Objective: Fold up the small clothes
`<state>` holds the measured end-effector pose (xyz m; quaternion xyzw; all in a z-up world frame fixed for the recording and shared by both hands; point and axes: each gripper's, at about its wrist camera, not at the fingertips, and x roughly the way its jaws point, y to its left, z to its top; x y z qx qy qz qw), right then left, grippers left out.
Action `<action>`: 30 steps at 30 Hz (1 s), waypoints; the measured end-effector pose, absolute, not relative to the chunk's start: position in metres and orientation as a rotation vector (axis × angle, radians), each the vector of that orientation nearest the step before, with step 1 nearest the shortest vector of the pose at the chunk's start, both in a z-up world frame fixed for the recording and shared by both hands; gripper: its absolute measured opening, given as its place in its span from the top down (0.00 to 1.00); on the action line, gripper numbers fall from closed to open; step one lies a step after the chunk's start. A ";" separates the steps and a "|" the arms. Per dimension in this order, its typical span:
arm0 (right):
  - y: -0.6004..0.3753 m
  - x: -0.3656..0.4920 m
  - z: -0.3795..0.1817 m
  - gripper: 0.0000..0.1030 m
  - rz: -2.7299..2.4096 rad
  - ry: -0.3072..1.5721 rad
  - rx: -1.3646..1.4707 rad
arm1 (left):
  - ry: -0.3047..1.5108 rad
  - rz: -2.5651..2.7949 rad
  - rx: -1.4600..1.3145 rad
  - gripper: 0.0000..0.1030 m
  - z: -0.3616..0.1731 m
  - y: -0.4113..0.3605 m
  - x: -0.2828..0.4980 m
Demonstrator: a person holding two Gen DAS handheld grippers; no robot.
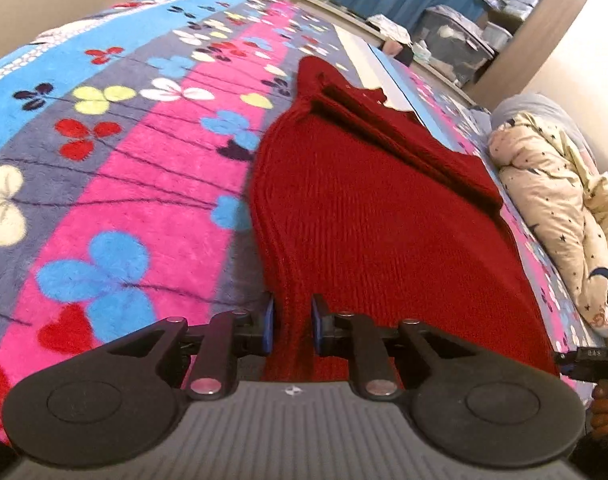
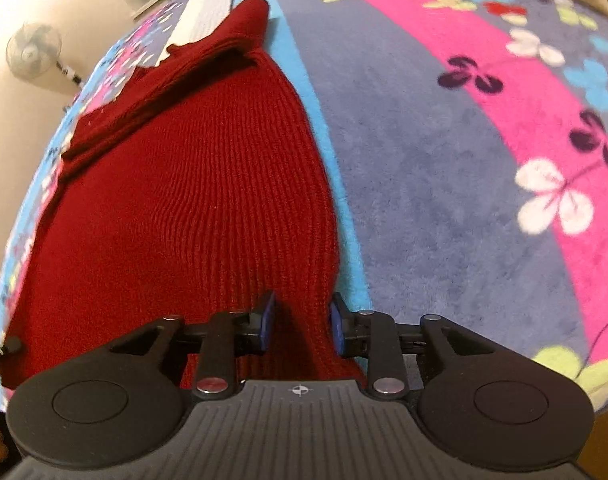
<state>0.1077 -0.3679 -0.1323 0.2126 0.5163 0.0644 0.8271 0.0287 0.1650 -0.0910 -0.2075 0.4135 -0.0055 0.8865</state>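
While left gripper (image 1: 292, 326) and right gripper (image 2: 300, 322) each pinch a near corner of the red knit sweater (image 1: 376, 216), thick bunched hem risks slipping free, skewing the fold.

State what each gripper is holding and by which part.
Both hold the red sweater by its near edge. The left gripper pinches the near left corner; the right gripper pinches the near right corner. The rest lies on the blanket.

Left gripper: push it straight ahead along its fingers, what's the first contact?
The red sweater: the left gripper already pinches its near hem, so it would likely just bunch knit toward the folded sleeves.
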 end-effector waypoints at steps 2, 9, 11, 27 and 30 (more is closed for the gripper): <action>-0.367 0.108 -0.134 0.69 0.124 1.108 0.437 | 0.903 0.010 -0.397 0.80 -0.095 0.161 0.031; -0.361 0.106 -0.135 0.69 0.125 1.119 0.374 | 0.938 0.040 -0.381 0.80 -0.102 0.161 0.034; -0.361 0.106 -0.135 0.69 0.128 1.119 0.368 | 0.931 0.038 -0.386 0.80 -0.103 0.163 0.033; -0.386 0.098 -0.075 0.93 0.121 0.850 0.497 | 0.740 -0.097 -0.318 0.89 -0.059 0.150 0.024; -0.395 0.090 -0.050 0.94 0.156 0.771 0.568 | 0.696 -0.135 -0.311 0.90 -0.035 0.154 0.017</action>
